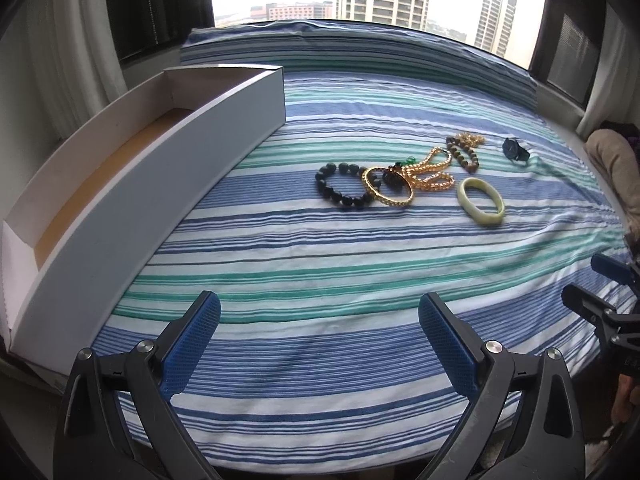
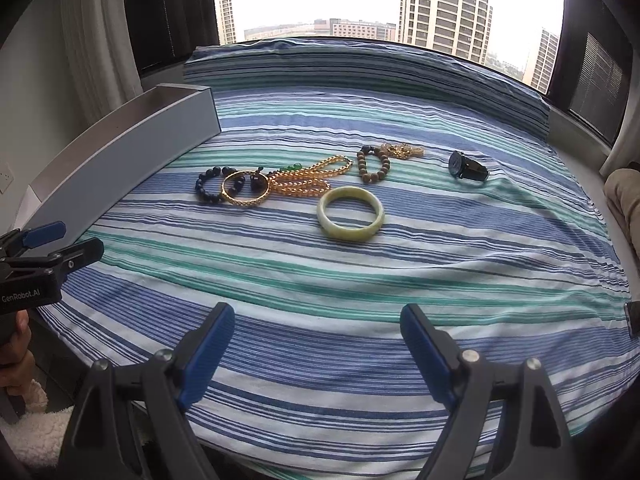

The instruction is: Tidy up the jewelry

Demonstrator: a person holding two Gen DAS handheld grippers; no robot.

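Note:
Jewelry lies mid-bed on a striped sheet: a black bead bracelet [image 1: 342, 186] [image 2: 210, 186], a gold bangle [image 1: 387, 192] [image 2: 245, 189], an amber bead necklace [image 1: 434, 168] [image 2: 308, 176], a brown bead bracelet [image 1: 462, 150] [image 2: 374, 164], a pale green jade bangle [image 1: 481, 200] [image 2: 351, 213] and a dark watch [image 1: 516, 150] [image 2: 468, 168]. A long open grey box [image 1: 160, 168] [image 2: 120, 152] lies at the left. My left gripper [image 1: 320, 332] is open and empty at the near edge. My right gripper [image 2: 318, 340] is open and empty, short of the jade bangle.
The striped sheet [image 1: 320, 264] covers a window-side bed, with a folded striped quilt [image 1: 360, 44] at the back. Curtains [image 1: 60, 40] hang left. A beige cushion [image 1: 616, 160] sits at the right edge. Each gripper shows in the other's view: the right [image 1: 600, 292], the left [image 2: 48, 248].

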